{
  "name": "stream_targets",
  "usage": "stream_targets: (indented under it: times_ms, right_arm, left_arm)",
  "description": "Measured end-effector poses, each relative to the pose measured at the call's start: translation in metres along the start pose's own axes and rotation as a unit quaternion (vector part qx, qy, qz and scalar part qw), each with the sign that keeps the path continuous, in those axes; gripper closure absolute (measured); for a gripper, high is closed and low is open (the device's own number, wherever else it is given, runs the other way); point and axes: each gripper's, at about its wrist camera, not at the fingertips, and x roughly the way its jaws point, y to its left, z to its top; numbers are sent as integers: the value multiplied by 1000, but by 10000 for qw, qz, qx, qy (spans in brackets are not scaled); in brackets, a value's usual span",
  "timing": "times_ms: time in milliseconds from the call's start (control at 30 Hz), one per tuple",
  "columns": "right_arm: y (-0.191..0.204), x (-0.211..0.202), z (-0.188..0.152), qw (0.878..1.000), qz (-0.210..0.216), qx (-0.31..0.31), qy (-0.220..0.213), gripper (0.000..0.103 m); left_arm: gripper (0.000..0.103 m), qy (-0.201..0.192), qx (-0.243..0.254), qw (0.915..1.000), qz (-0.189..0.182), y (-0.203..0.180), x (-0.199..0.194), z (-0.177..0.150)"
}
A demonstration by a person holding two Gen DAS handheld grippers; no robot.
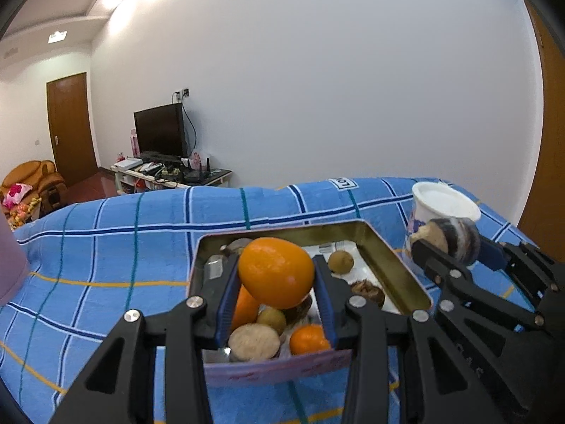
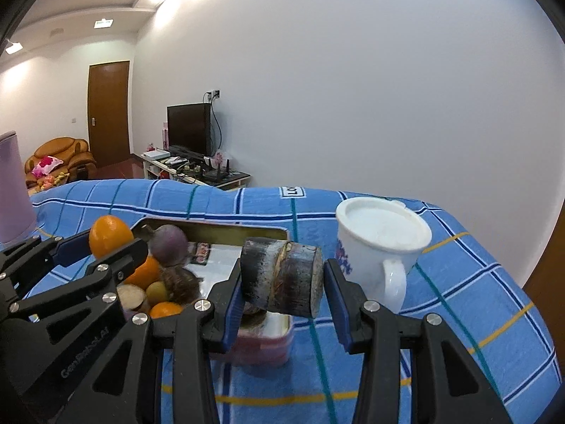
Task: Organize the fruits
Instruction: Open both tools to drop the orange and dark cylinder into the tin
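Left gripper (image 1: 277, 295): your blue pads are clamped on a large orange (image 1: 276, 272), held above the near end of the tin (image 1: 388, 268).
Right gripper (image 2: 282, 291): the left pad presses the sugarcane piece (image 2: 282, 277); the right pad looks just apart from the cut end, so you cannot tell if the grip is firm. The piece hangs over the tin's near right corner, beside the white mug (image 2: 383, 243).
Tin contents: a small orange (image 1: 309, 339), a second cane piece (image 1: 254, 342), two brownish-green fruits (image 1: 340, 261), a purple round fruit (image 2: 167, 245), a dried brown one (image 1: 367, 291).
Cloth (image 1: 106, 247): no loose fruit in view on the blue check.
Progress: judged late; most fruit sits in the tin, two pieces are in your grippers.
Left to do: judged, set both down where they belong; whether into the tin or out of it you cannot tell from here.
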Motion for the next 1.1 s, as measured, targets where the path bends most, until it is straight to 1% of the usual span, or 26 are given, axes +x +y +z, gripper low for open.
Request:
stream_targets:
  times_ms: [133,267,400,600,733,800,867,933,1000,1100]
  right_arm:
    - [1,16,14,10000,17,31,39,58]
    - [2,37,22,9997,104,154,172,58]
    - [5,56,23,9989,219,218,341,58]
    - [6,83,24,9959,462,351,697,58]
    - [6,97,22,9932,578,418,920,58]
    - [8,99,23,9931,603,408,923,58]
    - [14,102,25,9916,789,325,973,57]
    - [26,103,24,9902,943,115,1020,57]
    - [33,104,24,9903,913,-13,1044,57]
    - [31,113,23,9863,1105,134,1218,57]
  left_arm:
    - [61,17,-147,9999,-31,0,10,6]
    - [61,105,-300,9995,-35,8,23,9]
    - [61,214,-272,9994,64,12,35,6]
    - [62,558,-317,9978,184,15,54,2]
    - [62,760,-398,9961,183,19,62,0]
    - [61,842,-314,9958,173,16,65,0]
    - [61,890,-168,9957,178,10,66,-1]
    - [61,927,-51,9953,292,5,66,-1]
    - [61,941,-83,9952,270,5,66,-1]
    - [61,982,33,9945,354,2,67,-1]
